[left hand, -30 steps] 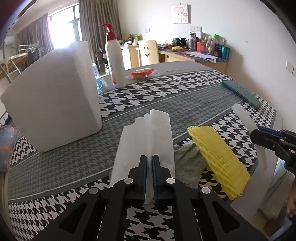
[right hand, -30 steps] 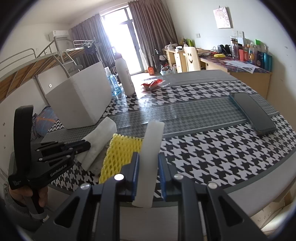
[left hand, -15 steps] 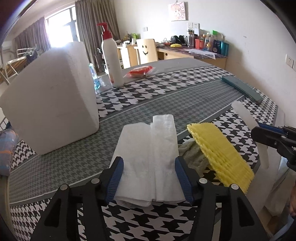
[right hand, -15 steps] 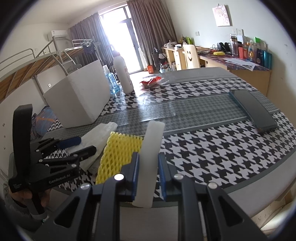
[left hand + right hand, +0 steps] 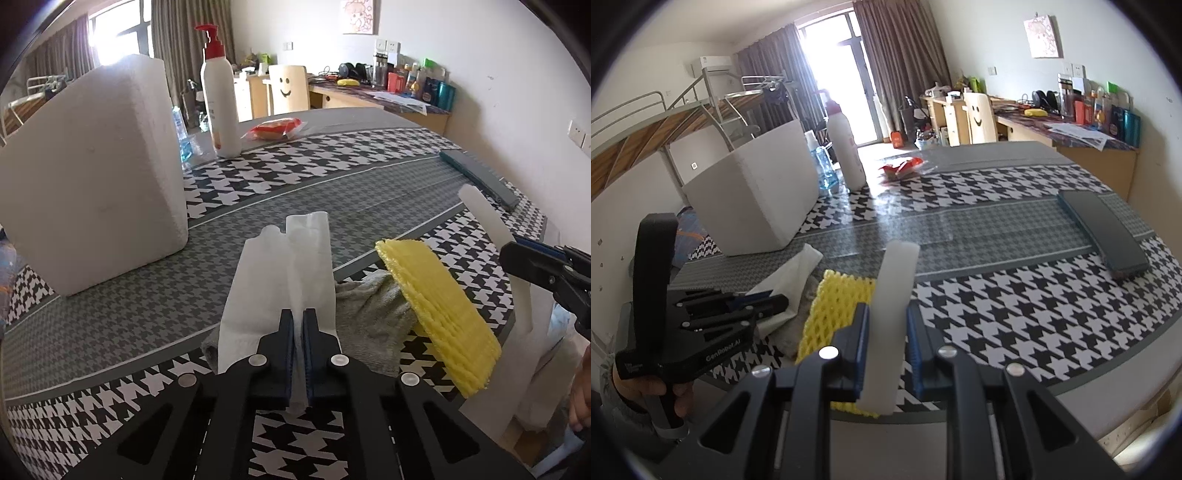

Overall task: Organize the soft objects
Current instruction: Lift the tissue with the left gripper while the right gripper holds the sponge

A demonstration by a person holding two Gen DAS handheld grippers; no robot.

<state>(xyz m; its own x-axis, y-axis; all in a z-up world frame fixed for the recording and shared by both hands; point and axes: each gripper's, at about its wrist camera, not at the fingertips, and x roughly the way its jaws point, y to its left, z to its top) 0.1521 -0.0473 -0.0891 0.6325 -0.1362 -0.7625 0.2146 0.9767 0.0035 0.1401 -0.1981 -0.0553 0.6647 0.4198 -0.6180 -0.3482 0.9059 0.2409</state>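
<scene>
On the left of the table (image 5: 369, 184) stands a white foam box (image 5: 92, 177), with a pump bottle (image 5: 219, 99) behind it. The left gripper (image 5: 298, 321) has just been closing, and its jaws now pinch the fold of a white paper sheet (image 5: 280, 266) lying over a grey cloth (image 5: 369, 314). Only the left wrist view shows that pinch; the right wrist view shows this gripper from the side, in a person's hand (image 5: 646, 391). Right of the cloth lies a yellow foam net (image 5: 439, 306). Farthest right, the right gripper (image 5: 886, 325) clamps narrowly on a white foam strip (image 5: 892, 295), seen close only in its own view.
</scene>
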